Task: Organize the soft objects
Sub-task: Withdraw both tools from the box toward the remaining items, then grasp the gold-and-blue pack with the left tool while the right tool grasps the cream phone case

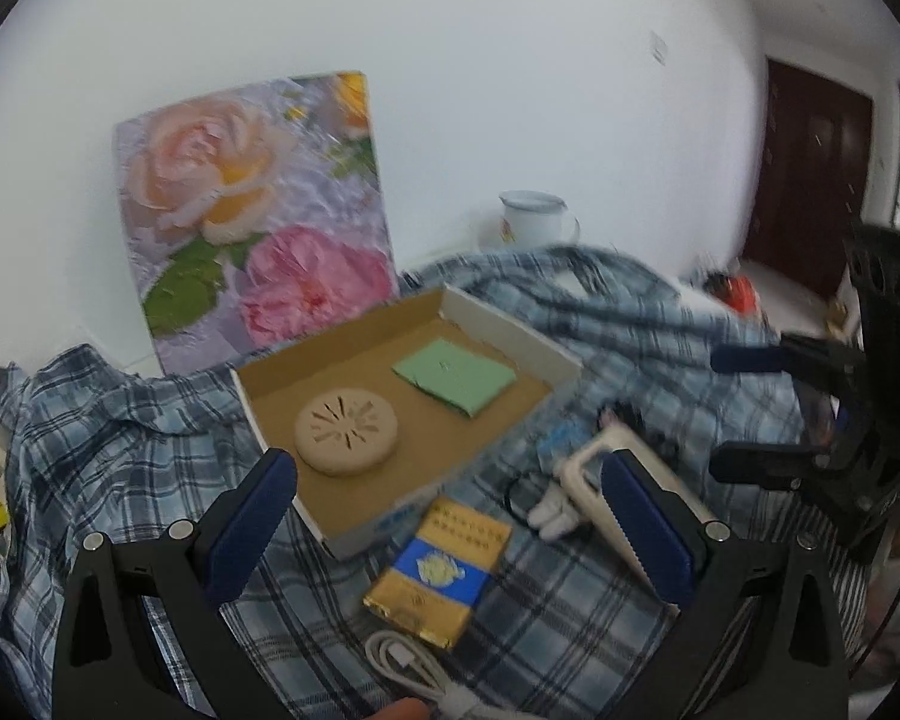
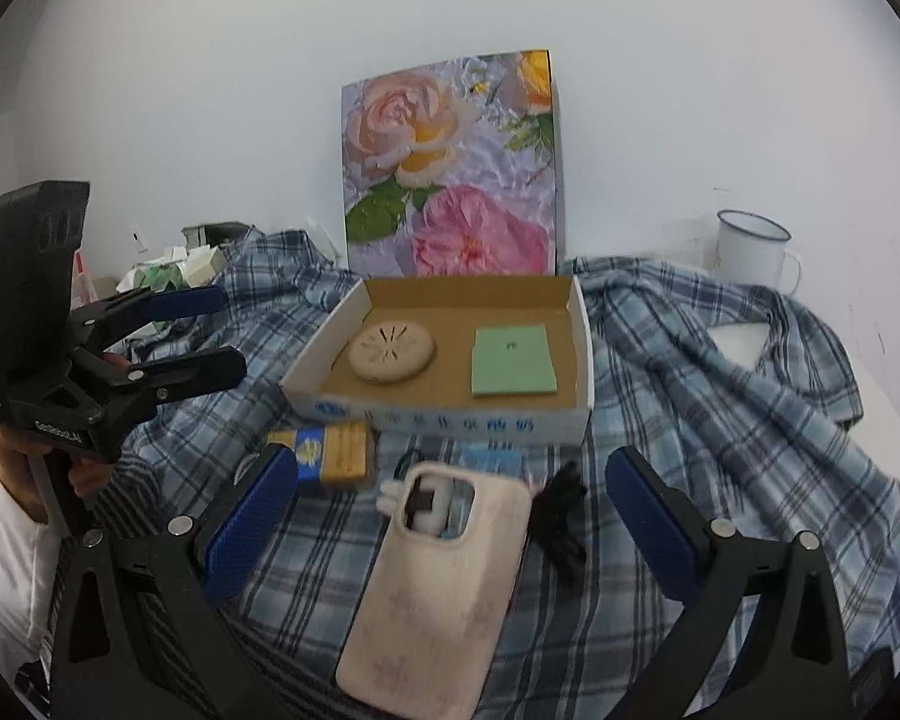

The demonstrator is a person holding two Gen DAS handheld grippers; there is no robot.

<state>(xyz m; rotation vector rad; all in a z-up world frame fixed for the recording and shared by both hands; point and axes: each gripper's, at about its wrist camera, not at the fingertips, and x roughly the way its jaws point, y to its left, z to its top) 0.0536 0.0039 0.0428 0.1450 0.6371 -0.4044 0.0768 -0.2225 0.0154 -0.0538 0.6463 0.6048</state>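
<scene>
Your right gripper point(image 2: 450, 516) gapes wide and empty over a pink phone case point(image 2: 432, 588); your left gripper point(image 1: 444, 516) is equally spread, holding nothing, above a gold-and-blue packet point(image 1: 441, 570). Just beyond sits an open cardboard box point(image 2: 444, 414) with a round beige pad point(image 2: 391, 353) left and a folded green cloth point(image 2: 513, 360) right. A plaid shirt point(image 2: 720, 420) covers the worktop; a rose painting point(image 2: 450, 162) leans on the far white wall.

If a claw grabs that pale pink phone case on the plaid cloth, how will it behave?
The pale pink phone case looks empty, with the cloth showing through its camera cutout, so it is probably light. It seems soft and may flex when squeezed. Lying flat on the blue plaid cloth, it shouldn't roll.
</scene>
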